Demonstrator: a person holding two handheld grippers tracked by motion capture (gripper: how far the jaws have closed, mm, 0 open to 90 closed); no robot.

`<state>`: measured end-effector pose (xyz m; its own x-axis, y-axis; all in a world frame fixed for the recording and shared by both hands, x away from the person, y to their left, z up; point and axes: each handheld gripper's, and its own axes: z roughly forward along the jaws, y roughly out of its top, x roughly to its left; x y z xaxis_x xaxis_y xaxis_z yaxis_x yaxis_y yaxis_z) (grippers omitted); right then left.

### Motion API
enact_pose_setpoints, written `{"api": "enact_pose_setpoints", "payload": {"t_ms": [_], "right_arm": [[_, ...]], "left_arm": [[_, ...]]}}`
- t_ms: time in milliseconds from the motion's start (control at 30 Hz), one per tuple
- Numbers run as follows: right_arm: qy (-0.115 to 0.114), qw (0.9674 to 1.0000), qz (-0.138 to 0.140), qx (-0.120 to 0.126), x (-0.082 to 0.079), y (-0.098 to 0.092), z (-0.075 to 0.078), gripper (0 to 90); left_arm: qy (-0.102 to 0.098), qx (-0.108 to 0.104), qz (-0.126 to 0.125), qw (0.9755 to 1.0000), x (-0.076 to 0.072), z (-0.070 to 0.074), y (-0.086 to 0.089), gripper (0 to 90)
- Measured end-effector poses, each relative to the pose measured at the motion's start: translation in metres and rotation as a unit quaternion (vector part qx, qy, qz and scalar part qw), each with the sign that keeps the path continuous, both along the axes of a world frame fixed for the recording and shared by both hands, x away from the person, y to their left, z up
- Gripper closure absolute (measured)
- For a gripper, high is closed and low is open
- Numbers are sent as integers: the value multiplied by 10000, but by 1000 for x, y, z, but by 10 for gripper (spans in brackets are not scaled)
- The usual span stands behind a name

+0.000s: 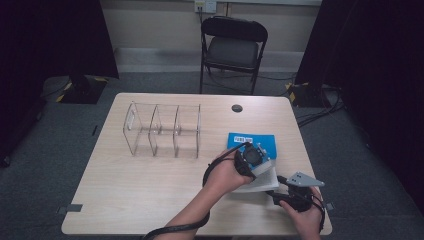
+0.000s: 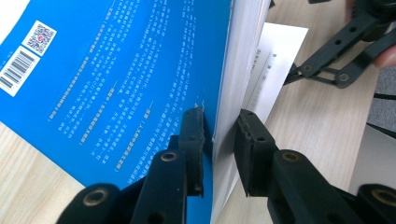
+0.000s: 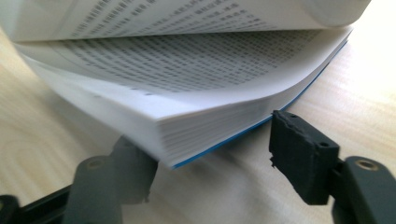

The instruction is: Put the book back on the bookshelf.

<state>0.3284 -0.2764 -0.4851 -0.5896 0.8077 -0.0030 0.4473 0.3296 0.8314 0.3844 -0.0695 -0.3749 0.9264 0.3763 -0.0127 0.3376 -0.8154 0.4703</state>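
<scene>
A blue-covered paperback book (image 1: pixel 252 150) lies at the right of the pale wooden tabletop (image 1: pixel 150 185), beside a clear acrylic three-slot organiser (image 1: pixel 162 131). The left gripper (image 2: pixel 219 135) has its jaws clamped on the lifted cover and a sheaf of pages; the right gripper (image 3: pixel 210 154) stands half open at the book's lower corner, gripping nothing. The book appears mid-opening; next, the right jaws need to pinch that corner. The cover bears a barcode (image 2: pixel 16 70) and QR code (image 2: pixel 41 36); its white text is illegible.

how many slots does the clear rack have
3, side by side in the rack at the table's left-middle: left, middle and right slots, left of the book.
</scene>
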Motion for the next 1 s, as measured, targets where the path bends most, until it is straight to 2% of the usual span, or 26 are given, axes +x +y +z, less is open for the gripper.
{"api": "enact_pose_setpoints", "payload": {"t_ms": [167, 267, 467, 567, 667, 767, 867, 1000], "right_arm": [[-279, 9995, 149, -85, 4, 6, 3, 282], [-336, 9993, 178, 44, 5, 8, 5, 265], [-540, 9981, 269, 111, 5, 8, 15, 257], [-616, 9977, 290, 25, 6, 9, 19, 257], [-626, 9974, 346, 98, 7, 9, 20, 248], [-703, 9967, 390, 62, 7, 10, 23, 241], [-746, 9961, 455, 73, 8, 11, 26, 227], [-895, 9944, 556, 25, 9, 13, 36, 185]], "left_arm": [[-24, -27, -81, 10000, -2, 10, 5, 744], [-42, -50, -81, 9999, -3, 14, 9, 746], [-9, -59, -130, 9999, -8, 15, 7, 746], [-51, -6, -187, 9998, -9, 19, 7, 746], [-42, 23, -191, 9998, -10, 22, 8, 748], [-46, 35, -246, 9997, -9, 26, 8, 748], [-46, 93, -288, 9995, -9, 34, 9, 750], [-49, 46, -275, 9996, -11, 46, 12, 750]]}}
